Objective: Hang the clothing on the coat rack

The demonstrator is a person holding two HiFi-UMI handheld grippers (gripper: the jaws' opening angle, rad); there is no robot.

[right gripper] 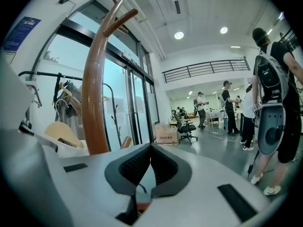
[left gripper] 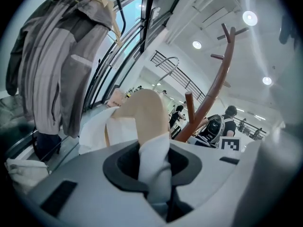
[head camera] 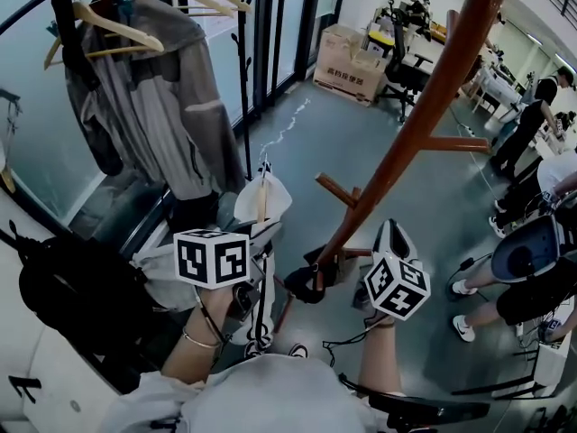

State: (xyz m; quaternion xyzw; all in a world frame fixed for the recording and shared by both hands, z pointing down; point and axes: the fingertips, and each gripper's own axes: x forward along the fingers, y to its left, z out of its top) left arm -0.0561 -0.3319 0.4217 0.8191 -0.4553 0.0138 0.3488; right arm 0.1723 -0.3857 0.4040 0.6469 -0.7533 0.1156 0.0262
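Grey-green floor point(head camera: 379, 152), polished. Glazed wall point(head camera: 290, 16), dark-framed. Cardboard box point(head camera: 350, 61) near black office chair point(head camera: 403, 70). Round ceiling lights point(right gripper: 179, 35) lit. Railed mezzanine point(right gripper: 208, 67) at far end.

White garment point(head camera: 270, 198) draped on wooden hanger point(head camera: 261, 202), upright, close beside brown coat rack point(head camera: 424, 106); rack pole leaning, pegs angled upward.

light: bright, ceiling lamps point(right gripper: 179, 35) | glare: lamp halos | focus: soft foreground | edges: fisheye, dark corners
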